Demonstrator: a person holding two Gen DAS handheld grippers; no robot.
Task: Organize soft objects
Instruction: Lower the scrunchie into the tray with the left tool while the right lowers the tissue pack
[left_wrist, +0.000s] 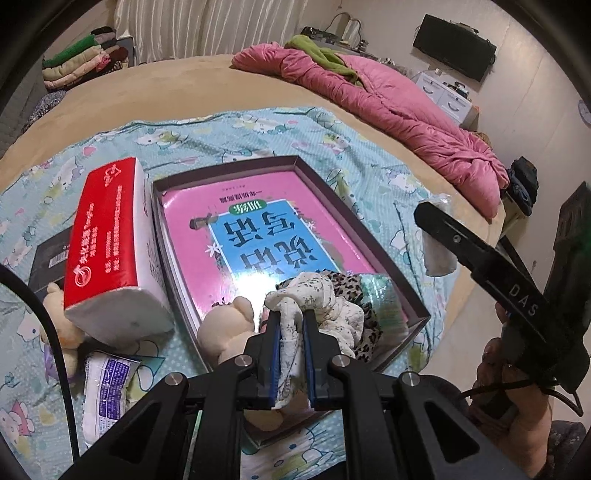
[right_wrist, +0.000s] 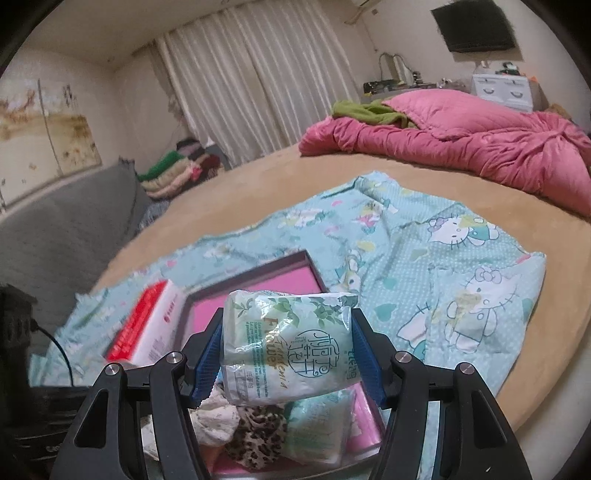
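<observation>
Lettering on the green-and-white tissue pack (right_wrist: 291, 343) read "Gardenia Flower" beside a round seal of Chinese characters; the right gripper (right_wrist: 290, 354) had its jaws about halfway apart and pressed on that pack's two sides, holding it above the near end of the shallow box (right_wrist: 255, 264). Large Chinese characters, upside down from the left wrist camera, ran across the blue panel of the pink book (left_wrist: 258, 229) lying flat in the box. Red facing on the big tissue brick (left_wrist: 107, 236) just left of the box carried white Chinese print too small to read. "DAS" showed on the right gripper's finger at the right edge of the left wrist view.

At the box's near end lay a leopard-print cloth (right_wrist: 255, 439), another green packet (right_wrist: 317, 424) and a cream plush bear (left_wrist: 231, 328). The left gripper (left_wrist: 291, 328) was clamped tight on a white floral cloth (left_wrist: 325, 306) over that near end.

Only the left wrist view showed the bear, a second plush toy (left_wrist: 55, 314), a white-and-blue packet (left_wrist: 107, 384) and a black box (left_wrist: 48, 254), all on the Hello Kitty sheet (right_wrist: 424, 258).
</observation>
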